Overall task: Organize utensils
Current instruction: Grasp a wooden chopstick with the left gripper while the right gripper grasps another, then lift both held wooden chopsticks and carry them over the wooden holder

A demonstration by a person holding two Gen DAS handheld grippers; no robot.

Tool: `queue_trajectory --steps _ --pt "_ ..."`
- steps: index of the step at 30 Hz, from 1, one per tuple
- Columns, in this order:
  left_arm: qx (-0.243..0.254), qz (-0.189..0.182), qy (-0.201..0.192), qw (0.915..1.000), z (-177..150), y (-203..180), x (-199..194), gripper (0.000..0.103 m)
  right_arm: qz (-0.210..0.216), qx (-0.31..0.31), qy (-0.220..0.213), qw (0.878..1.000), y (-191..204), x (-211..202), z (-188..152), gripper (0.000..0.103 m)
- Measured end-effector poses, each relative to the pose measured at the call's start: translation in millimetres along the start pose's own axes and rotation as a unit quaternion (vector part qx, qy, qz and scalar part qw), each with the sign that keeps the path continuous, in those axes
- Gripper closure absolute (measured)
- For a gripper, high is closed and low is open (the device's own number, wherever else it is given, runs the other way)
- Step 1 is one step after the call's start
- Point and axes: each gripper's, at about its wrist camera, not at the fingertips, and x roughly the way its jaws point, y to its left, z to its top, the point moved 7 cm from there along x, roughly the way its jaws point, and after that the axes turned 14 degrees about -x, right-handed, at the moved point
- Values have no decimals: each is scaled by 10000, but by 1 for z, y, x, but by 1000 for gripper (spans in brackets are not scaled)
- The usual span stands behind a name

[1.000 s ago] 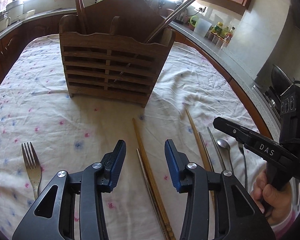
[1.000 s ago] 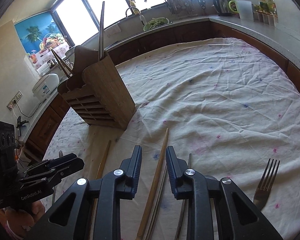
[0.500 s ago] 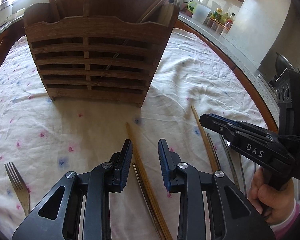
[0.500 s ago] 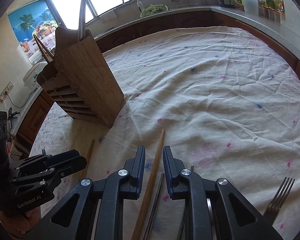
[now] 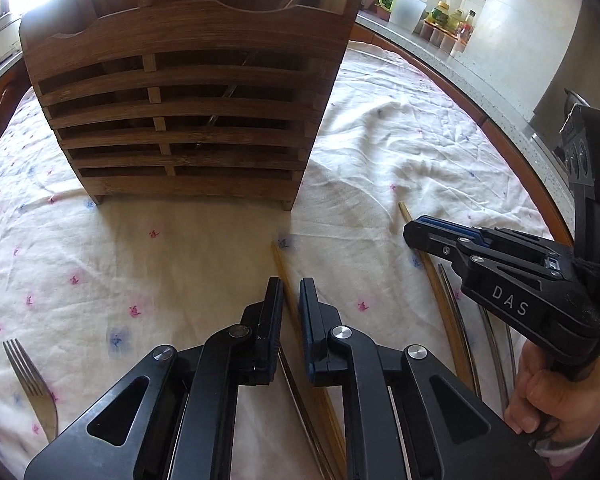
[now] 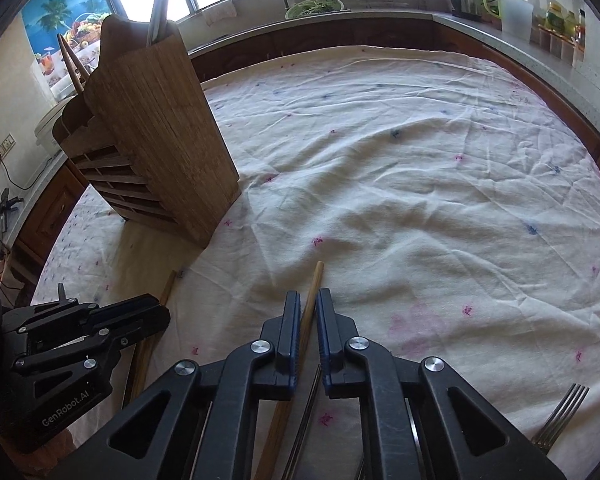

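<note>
A slatted wooden utensil holder (image 5: 188, 112) stands on the flowered tablecloth, with chopsticks and a metal utensil in it; it also shows in the right wrist view (image 6: 156, 148). My left gripper (image 5: 291, 292) has its fingers nearly closed around a wooden chopstick (image 5: 281, 258) lying on the cloth. My right gripper (image 6: 308, 304) has its fingers nearly closed around another wooden chopstick (image 6: 315, 280). Small gaps show beside each stick. The right gripper shows from the side in the left wrist view (image 5: 500, 272).
A fork (image 5: 32, 384) lies at the left, another fork (image 6: 560, 412) at the right. Metal chopsticks and spoons (image 5: 456, 320) lie beside the wooden ones. Kitchen counters with jars (image 6: 556, 20) ring the table (image 6: 420, 160).
Both grippers moved forward and down along the chopsticks, closer to the holder. Both pairs of fingers narrowed from wide open to nearly closed around a wooden chopstick each.
</note>
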Motion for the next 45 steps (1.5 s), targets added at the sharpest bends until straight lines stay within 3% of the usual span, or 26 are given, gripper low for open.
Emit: queue_trajectory --steps 8,24,37,45 --pt "-130 -234 -135 9996 -2 -6 -18 97 193 282 -299 9990 0 -22 -2 97" --pt "-551 -1005 -985 9885 -17 5 -137 98 489 306 -1469 9875 24 -136 5 98" --pt "-501 -1100 -1387 9829 -48 16 -192 98 413 201 -1937 9800 35 -193 -9 98" --pt "-517 -1168 -1729 9766 -51 21 -221 98 363 150 -2195 9748 39 -218 -9 98"
